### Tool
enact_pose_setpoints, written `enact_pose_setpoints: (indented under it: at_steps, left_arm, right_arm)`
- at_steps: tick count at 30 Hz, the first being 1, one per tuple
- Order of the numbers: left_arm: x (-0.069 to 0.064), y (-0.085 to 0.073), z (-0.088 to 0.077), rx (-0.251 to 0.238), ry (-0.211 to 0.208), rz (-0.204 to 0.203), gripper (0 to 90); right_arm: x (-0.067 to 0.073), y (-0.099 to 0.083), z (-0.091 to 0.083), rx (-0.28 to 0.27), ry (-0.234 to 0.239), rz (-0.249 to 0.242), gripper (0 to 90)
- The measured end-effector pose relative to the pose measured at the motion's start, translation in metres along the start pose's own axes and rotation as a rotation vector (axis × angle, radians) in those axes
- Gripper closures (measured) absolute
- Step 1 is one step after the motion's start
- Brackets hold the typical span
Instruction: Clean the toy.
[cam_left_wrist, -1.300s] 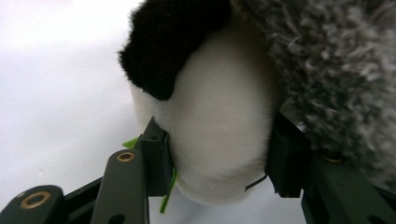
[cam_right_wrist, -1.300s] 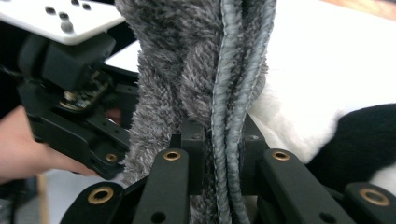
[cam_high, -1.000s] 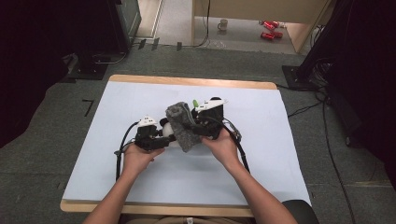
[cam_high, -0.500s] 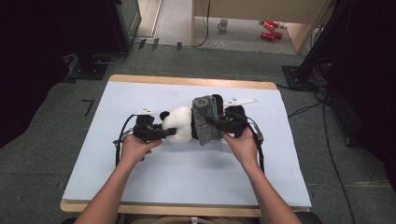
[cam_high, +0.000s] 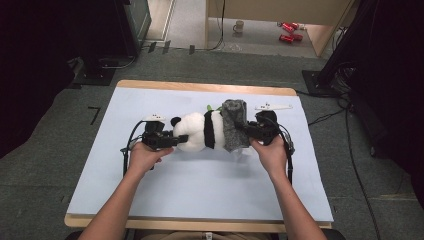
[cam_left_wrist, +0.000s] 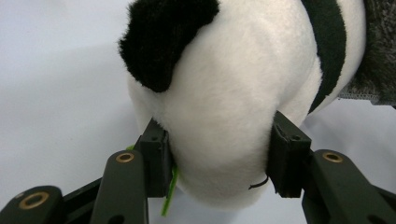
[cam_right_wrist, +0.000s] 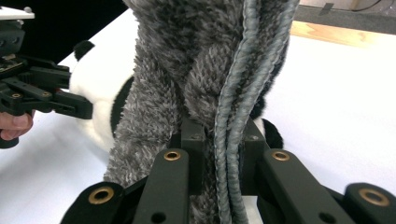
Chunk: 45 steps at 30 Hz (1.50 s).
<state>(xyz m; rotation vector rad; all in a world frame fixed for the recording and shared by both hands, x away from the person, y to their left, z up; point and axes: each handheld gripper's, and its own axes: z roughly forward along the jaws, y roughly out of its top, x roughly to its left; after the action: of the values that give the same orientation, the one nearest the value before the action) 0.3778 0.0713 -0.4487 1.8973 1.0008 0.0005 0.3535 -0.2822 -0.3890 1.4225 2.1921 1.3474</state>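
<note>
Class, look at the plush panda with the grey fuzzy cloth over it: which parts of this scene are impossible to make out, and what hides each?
- Plush panda face: high view, too small; left gripper view, turned away.
- Panda's rear half: both the high view and the right gripper view, covered by grey fuzzy cloth.
- Right claw pads: right gripper view, buried in cloth.
- Green piece: too small to identify.

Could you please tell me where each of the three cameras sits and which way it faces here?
High view: above the person's side, looking forward and down on the table; both forearms enter from below.
Left gripper view: rides the left gripper, facing the panda plush between its jaws.
Right gripper view: rides the right gripper, facing the grey fuzzy cloth it pinches.
Shared: every view shows the panda.
</note>
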Motion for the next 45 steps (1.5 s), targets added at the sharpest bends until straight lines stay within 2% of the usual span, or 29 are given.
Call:
enact_pose_setpoints:
  at_steps: [9,11,14,17,21,28,31,34,40,45]
  left_arm:
    - [-0.002,0.001,-0.001,0.003,0.001,0.029,47.9]
    - [-0.001,0.001,-0.002,0.004,-0.004,0.036,44.6]
    - [0.0,0.001,-0.003,-0.011,-0.02,0.036,35.2]
    - [-0.001,0.0,-0.005,-0.026,-0.013,0.086,29.2]
    - [-0.002,-0.004,-0.008,-0.042,0.011,0.155,26.7]
    - [-0.001,-0.016,-0.006,-0.017,0.013,0.179,27.5]
    - [-0.002,-0.019,0.003,-0.034,0.046,0.212,26.2]
    - [-0.002,-0.02,0.01,-0.061,0.069,0.203,24.8]
    - [-0.001,-0.021,0.018,-0.08,0.09,0.184,23.8]
    - [-0.001,-0.021,0.021,-0.098,0.125,0.172,40.5]
  right_arm:
    - [-0.005,-0.004,-0.002,0.011,-0.024,0.002,78.6]
    - [-0.004,-0.006,-0.002,0.009,-0.03,-0.002,78.5]
    - [-0.004,-0.006,-0.002,0.007,-0.034,0.001,78.4]
    - [-0.006,-0.005,-0.001,0.002,-0.034,0.003,78.3]
    - [-0.008,-0.003,0.001,-0.004,-0.034,0.007,78.1]
    - [-0.014,0.003,0.006,-0.015,-0.032,0.016,77.2]
    - [-0.016,0.005,0.009,-0.024,-0.032,0.02,76.1]
    - [-0.017,0.007,0.013,-0.044,-0.044,0.02,75.3]
    - [-0.019,0.009,0.016,-0.06,-0.04,0.039,75.7]
    - [-0.017,0.013,0.008,-0.06,0.023,0.08,78.1]
